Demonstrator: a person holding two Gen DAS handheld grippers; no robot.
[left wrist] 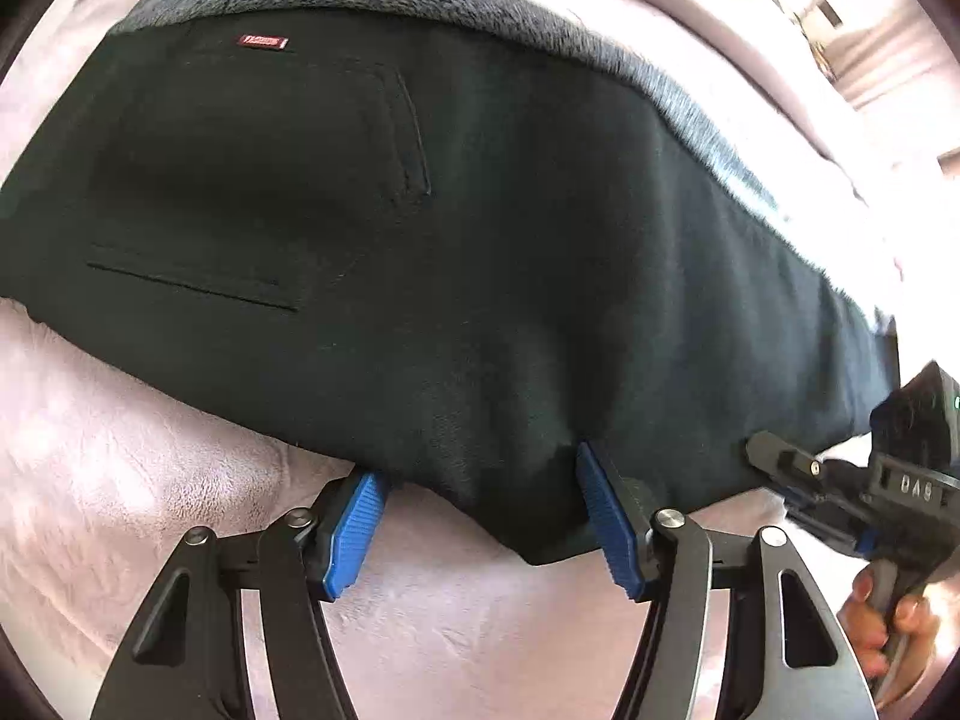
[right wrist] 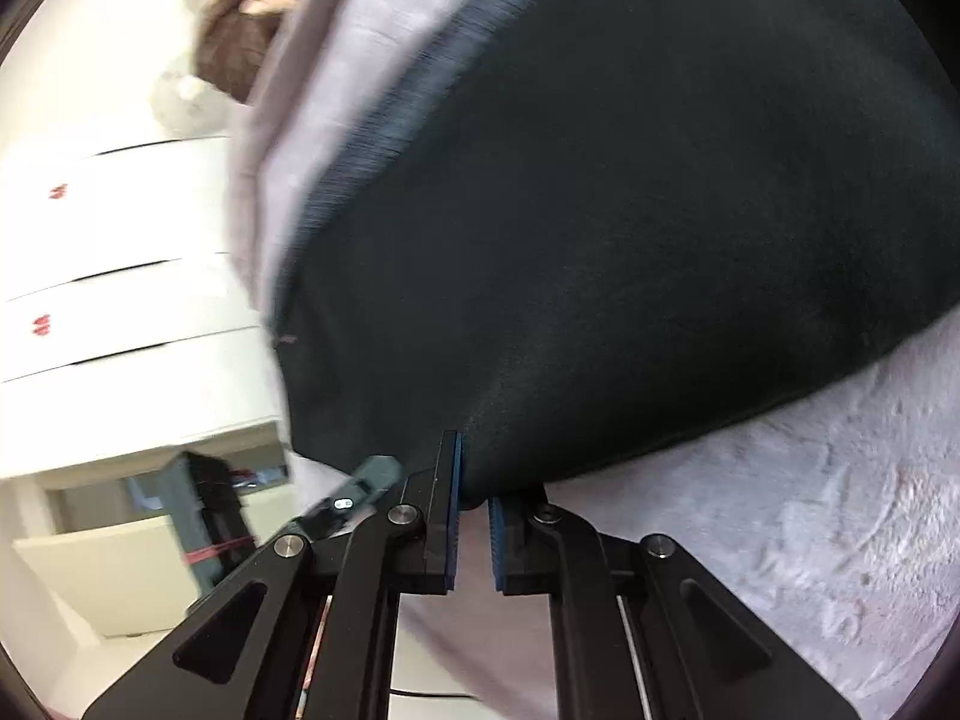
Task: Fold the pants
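Pants [left wrist: 456,252] of dark, nearly black cloth lie flat and lengthwise across the middle of the left wrist view, already doubled leg on leg by the look of it, with the seat and its stitched back pocket [left wrist: 360,132] in the upper left and the legs running away to the right edge. They rest on a pale pink fleecy blanket [left wrist: 120,480], napped and slightly rumpled, which fills the lower part of both views. A grey plush lining [left wrist: 600,42] shows as a soft fringe along the far edge of the garment, so the fabric is likely thick and springy, and a small red label [left wrist: 263,42] sits near the waistband. The left gripper [left wrist: 480,516], bottom centre, stands with its ribbed blue pads [left wrist: 351,531] spread wide to either side of the near hem, gripping nothing. The right gripper [right wrist: 474,531], low in its own blurred view and at the right edge of the other, has its jaws drawn nearly together on the near edge of the leg; whether cloth is truly pinched I cannot tell. For a clean fold, my judgement is that both grippers should bite the same near edge through every layer, well apart from each other, then lift level and carry the legs toward the waist without dragging. Thick fleece may slip from a shallow pinch, so a deep bite seems wise.
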